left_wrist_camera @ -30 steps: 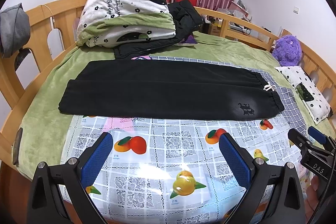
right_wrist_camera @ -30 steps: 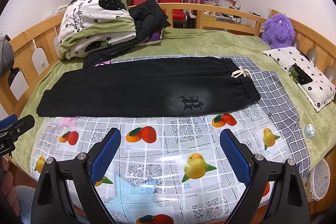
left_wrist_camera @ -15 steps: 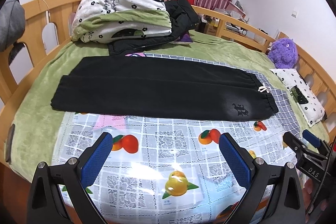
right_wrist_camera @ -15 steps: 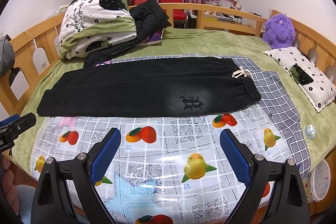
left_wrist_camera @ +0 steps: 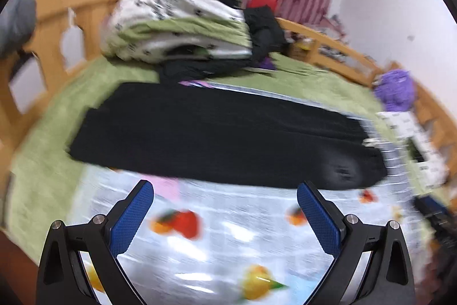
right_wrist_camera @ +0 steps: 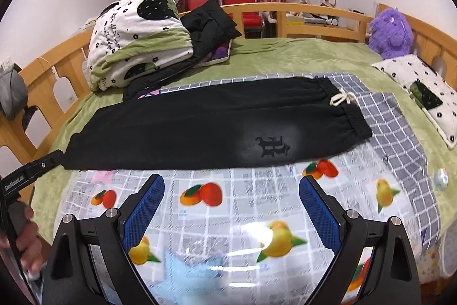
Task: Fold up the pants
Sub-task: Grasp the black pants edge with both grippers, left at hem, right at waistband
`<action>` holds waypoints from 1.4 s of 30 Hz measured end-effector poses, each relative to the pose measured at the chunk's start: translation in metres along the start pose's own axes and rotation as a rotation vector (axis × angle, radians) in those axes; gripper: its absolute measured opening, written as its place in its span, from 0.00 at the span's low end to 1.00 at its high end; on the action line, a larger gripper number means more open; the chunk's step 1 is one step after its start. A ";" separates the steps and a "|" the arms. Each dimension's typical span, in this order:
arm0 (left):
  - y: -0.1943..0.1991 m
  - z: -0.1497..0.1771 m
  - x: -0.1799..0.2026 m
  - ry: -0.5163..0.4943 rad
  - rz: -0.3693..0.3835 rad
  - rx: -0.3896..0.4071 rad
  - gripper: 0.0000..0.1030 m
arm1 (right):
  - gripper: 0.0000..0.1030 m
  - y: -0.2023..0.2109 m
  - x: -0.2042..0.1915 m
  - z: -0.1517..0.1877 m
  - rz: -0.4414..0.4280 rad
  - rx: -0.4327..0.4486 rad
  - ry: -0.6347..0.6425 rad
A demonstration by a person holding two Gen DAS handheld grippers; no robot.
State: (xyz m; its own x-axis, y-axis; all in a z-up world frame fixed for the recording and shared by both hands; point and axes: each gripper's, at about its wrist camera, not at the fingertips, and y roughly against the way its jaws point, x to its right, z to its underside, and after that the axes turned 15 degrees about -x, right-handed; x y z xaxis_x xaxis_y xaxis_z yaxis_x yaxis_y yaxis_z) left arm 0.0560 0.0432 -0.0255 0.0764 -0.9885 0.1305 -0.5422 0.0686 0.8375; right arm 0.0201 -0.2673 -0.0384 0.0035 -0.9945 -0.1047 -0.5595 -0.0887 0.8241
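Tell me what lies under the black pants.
The black pants lie on a fruit-print plastic sheet, a grey checked cloth and the green blanket. Anything directly beneath is covered.

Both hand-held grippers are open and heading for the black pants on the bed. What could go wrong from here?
1. The left hand-held gripper view is motion-blurred, so it seems to be moving fast; it could overshoot the cuff end of the black pants.
2. The pants lie partly on the glossy fruit-print sheet, so a pinch might catch the sheet too.
3. The white drawstring hangs loose at the waistband, and the right hand-held gripper might snag it.
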 end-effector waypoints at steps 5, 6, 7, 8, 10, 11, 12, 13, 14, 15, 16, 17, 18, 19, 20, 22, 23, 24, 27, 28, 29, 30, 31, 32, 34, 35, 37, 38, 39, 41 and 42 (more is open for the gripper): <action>-0.016 -0.015 -0.036 0.092 -0.094 0.016 0.99 | 0.91 -0.008 0.016 -0.025 -0.003 0.011 0.028; -0.023 -0.018 -0.043 0.107 -0.109 0.009 0.99 | 0.91 -0.012 0.022 -0.032 -0.026 0.005 0.022; -0.029 -0.021 -0.050 0.114 -0.121 -0.003 0.99 | 0.91 -0.015 0.029 -0.037 -0.042 0.001 0.010; -0.035 -0.023 -0.055 0.118 -0.135 -0.015 0.99 | 0.91 -0.019 0.035 -0.041 -0.051 0.001 -0.006; -0.047 -0.024 -0.068 0.130 -0.164 -0.033 0.99 | 0.91 -0.029 0.050 -0.051 -0.048 0.002 -0.044; -0.053 -0.023 -0.073 0.140 -0.175 -0.035 0.99 | 0.91 -0.034 0.057 -0.055 -0.040 -0.002 -0.054; -0.059 -0.023 -0.080 0.154 -0.184 -0.037 0.99 | 0.90 -0.041 0.066 -0.060 -0.037 -0.009 -0.054; -0.065 -0.022 -0.088 0.165 -0.186 -0.040 0.98 | 0.87 -0.046 0.071 -0.063 -0.033 -0.011 -0.053; -0.071 -0.022 -0.093 0.176 -0.183 -0.046 0.98 | 0.87 -0.052 0.079 -0.065 -0.022 -0.007 -0.052; -0.077 -0.021 -0.098 0.189 -0.179 -0.052 0.98 | 0.87 -0.056 0.083 -0.066 -0.012 -0.001 -0.051; -0.083 -0.020 -0.105 0.206 -0.170 -0.060 0.98 | 0.86 -0.063 0.090 -0.067 0.004 0.008 -0.051; -0.090 -0.019 -0.111 0.223 -0.155 -0.069 0.98 | 0.86 -0.071 0.097 -0.067 0.020 0.011 -0.055; -0.096 -0.019 -0.115 0.236 -0.140 -0.076 0.97 | 0.84 -0.078 0.103 -0.067 0.028 0.010 -0.059; -0.103 -0.018 -0.121 0.248 -0.120 -0.085 0.95 | 0.79 -0.088 0.111 -0.066 0.036 0.006 -0.068; -0.109 -0.017 -0.124 0.252 -0.111 -0.093 0.95 | 0.76 -0.099 0.119 -0.065 0.044 -0.001 -0.082; -0.123 -0.018 -0.131 0.245 -0.083 -0.114 0.95 | 0.61 -0.124 0.137 -0.062 0.059 -0.047 -0.132; -0.128 -0.018 -0.133 0.246 -0.076 -0.124 0.95 | 0.55 -0.137 0.146 -0.060 0.055 -0.085 -0.152; -0.134 -0.017 -0.135 0.249 -0.068 -0.130 0.95 | 0.44 -0.151 0.154 -0.057 0.040 -0.126 -0.168; -0.150 -0.013 -0.140 0.254 -0.075 -0.137 0.94 | 0.40 -0.180 0.170 -0.045 0.018 -0.176 -0.218; -0.157 -0.012 -0.142 0.258 -0.089 -0.138 0.93 | 0.40 -0.187 0.175 -0.041 0.010 -0.185 -0.228; -0.161 -0.010 -0.143 0.262 -0.093 -0.137 0.93 | 0.40 -0.192 0.179 -0.038 0.004 -0.191 -0.239; -0.164 -0.010 -0.144 0.265 -0.087 -0.138 0.93 | 0.40 -0.198 0.183 -0.035 -0.006 -0.191 -0.256; -0.168 -0.009 -0.146 0.276 -0.073 -0.139 0.93 | 0.41 -0.201 0.186 -0.032 -0.014 -0.186 -0.270; -0.171 -0.008 -0.149 0.291 -0.060 -0.139 0.93 | 0.43 -0.205 0.190 -0.030 -0.030 -0.178 -0.289; -0.179 -0.009 -0.158 0.345 -0.014 -0.142 0.93 | 0.48 -0.209 0.195 -0.030 -0.070 -0.177 -0.326; -0.182 -0.009 -0.163 0.371 0.006 -0.146 0.93 | 0.48 -0.212 0.199 -0.031 -0.092 -0.179 -0.343; -0.185 -0.011 -0.170 0.409 0.027 -0.126 0.93 | 0.48 -0.215 0.207 -0.031 -0.160 -0.159 -0.391; -0.186 -0.013 -0.172 0.412 0.022 -0.122 0.93 | 0.49 -0.217 0.212 -0.032 -0.188 -0.152 -0.418; -0.188 -0.015 -0.172 0.410 0.018 -0.124 0.93 | 0.49 -0.220 0.216 -0.033 -0.206 -0.150 -0.440; -0.194 -0.021 -0.172 0.404 0.001 -0.126 0.93 | 0.49 -0.226 0.219 -0.036 -0.225 -0.141 -0.462; -0.196 -0.023 -0.171 0.404 -0.009 -0.124 0.92 | 0.49 -0.229 0.219 -0.039 -0.225 -0.136 -0.464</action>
State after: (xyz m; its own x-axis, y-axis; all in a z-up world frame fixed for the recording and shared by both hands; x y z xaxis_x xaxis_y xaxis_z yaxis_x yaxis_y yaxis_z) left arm 0.1688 0.2024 -0.1999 0.4161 -0.8585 0.2997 -0.4368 0.1003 0.8939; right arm 0.1810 -0.4670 -0.2280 -0.2731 -0.8238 -0.4967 -0.4741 -0.3340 0.8146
